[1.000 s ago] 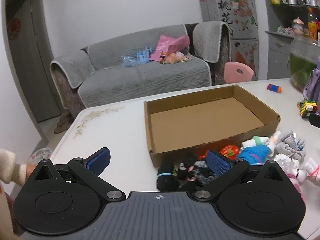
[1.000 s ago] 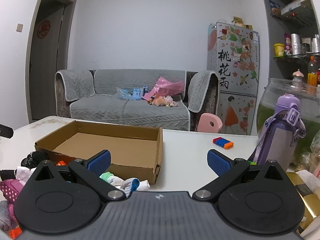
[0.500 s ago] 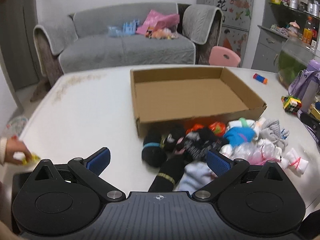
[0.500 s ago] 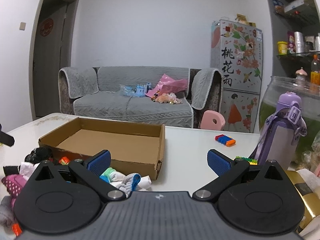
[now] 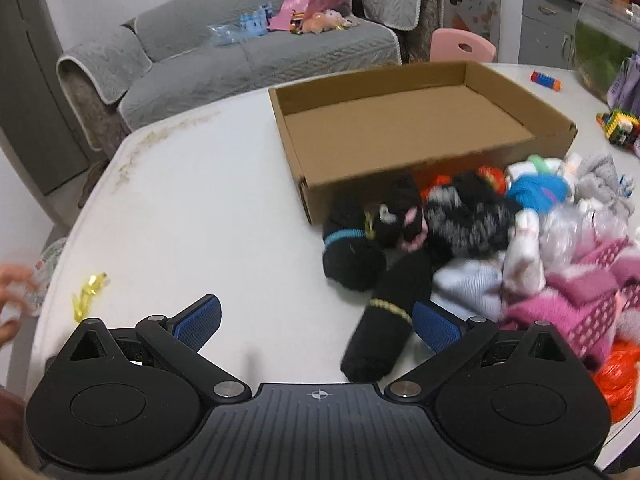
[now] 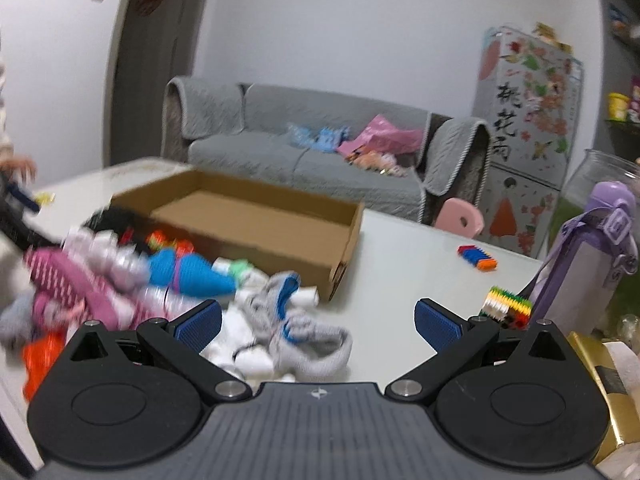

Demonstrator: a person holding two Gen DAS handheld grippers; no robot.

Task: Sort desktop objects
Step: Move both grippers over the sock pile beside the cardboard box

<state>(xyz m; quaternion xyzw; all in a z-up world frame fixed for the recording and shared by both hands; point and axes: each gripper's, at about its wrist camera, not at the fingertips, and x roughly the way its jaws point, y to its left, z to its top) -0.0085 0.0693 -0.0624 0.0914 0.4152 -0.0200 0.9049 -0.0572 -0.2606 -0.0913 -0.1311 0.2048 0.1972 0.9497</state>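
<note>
An empty cardboard box (image 5: 404,128) lies on the white table (image 5: 192,208); it also shows in the right wrist view (image 6: 256,220). A pile of rolled socks lies in front of it: black ones (image 5: 352,248), a blue one (image 5: 536,192), pink ones (image 5: 576,292). My left gripper (image 5: 316,322) is open and empty, just above the table; a black sock with a yellow band (image 5: 384,320) lies between its fingers. My right gripper (image 6: 318,320) is open and empty above grey-and-blue socks (image 6: 296,332).
A purple bottle (image 6: 588,264), a glass jar (image 6: 592,184), a block toy (image 6: 506,306) and a gold box (image 6: 604,392) stand at the right. A blue-orange toy (image 6: 476,258) lies beyond. A yellow wrapper (image 5: 88,292) lies at the left edge. A sofa (image 5: 248,52) stands behind.
Both grippers have tilted down and moved closer to the sock pile. The left one now has the black sock between its open fingers. Both stayed open.
</note>
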